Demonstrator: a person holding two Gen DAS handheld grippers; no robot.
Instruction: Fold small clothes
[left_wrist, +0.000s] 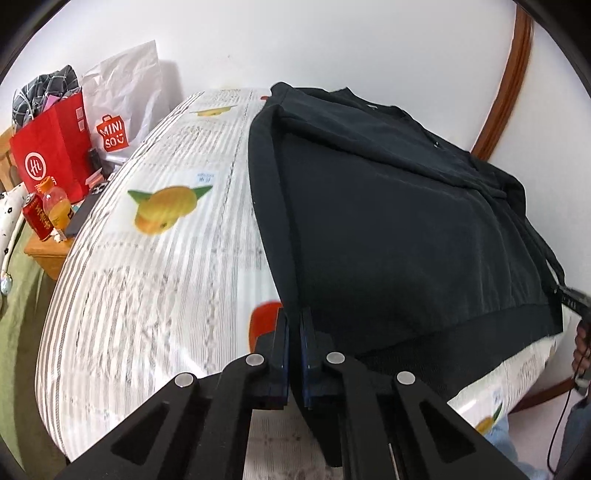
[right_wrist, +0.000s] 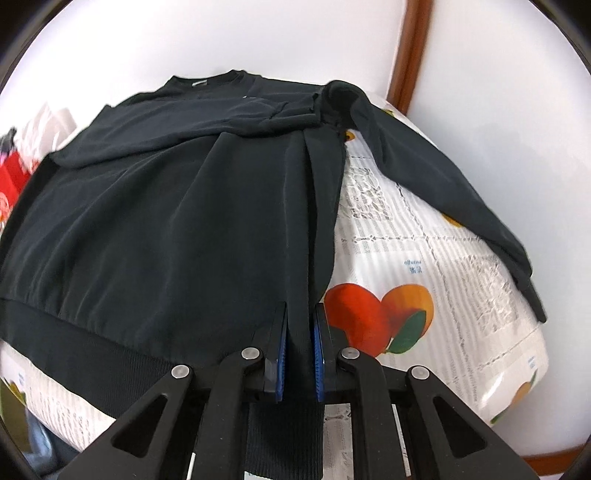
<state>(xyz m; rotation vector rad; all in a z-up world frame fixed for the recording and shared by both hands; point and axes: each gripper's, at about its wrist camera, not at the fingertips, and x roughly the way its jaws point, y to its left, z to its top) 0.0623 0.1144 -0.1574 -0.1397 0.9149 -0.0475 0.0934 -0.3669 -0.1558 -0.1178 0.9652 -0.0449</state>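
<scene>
**Both grippers pinching the sweatshirt's hem corners**

You have the black sweatshirt (left_wrist: 388, 221) spread on the fruit-print bed cover (left_wrist: 155, 258), collar toward the wall, ribbed hem toward you. Your left gripper (left_wrist: 294, 328) is pressed together on the fabric at the left hem edge; the dark cloth runs down between its pads. Your right gripper (right_wrist: 300, 325) is pinching the right side edge near the hem, with a fold of cloth standing between its blue pads (right_wrist: 281, 347).

Judge this garment as soft, limp and fairly thick: it will sag and drape from wherever you lift it, and it carries no shape of its own. The ribbed band is the firmest part, so your hold at the two hem corners looks sound. Lift both sides evenly, or the middle will droop and drag wrinkles across the cover. The fabric looks matte, so slipping seems unlikely, though a double layer in the right jaws could peel apart.

One sleeve (right_wrist: 461, 206) trails loose across the cover on the right; the other appears folded across the chest, but the black cloth hides its outline. You cannot tell how many layers each gripper holds. The hem below the right gripper is cut off by its own frame, and the left edge of that view is blurred.
</scene>
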